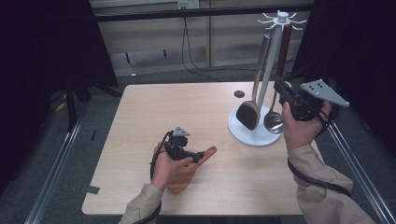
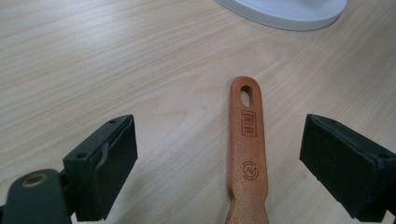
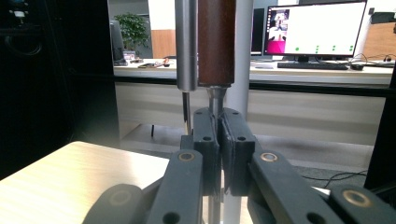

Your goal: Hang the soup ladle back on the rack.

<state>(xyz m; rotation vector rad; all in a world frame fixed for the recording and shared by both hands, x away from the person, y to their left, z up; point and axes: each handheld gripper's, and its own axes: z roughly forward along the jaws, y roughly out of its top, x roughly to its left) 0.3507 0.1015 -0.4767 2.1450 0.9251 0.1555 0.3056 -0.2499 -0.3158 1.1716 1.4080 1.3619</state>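
Jaws of the right gripper (image 3: 218,140) clamp the ladle (image 1: 274,119) by its thin metal shaft, hanging on the white rack (image 1: 254,133). Left gripper (image 2: 219,158) gapes wide around the wooden spatula (image 2: 247,154), flat on the table (image 1: 140,121) left of that rack.

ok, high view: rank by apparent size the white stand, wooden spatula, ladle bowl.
1. White stand: largest by far.
2. Wooden spatula: part hidden by the left hand.
3. Ladle bowl: smallest.

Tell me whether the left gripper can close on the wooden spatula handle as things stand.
Probably yes. The left gripper stands open with the wooden spatula handle lying flat on the table between its pads, nothing in the way.
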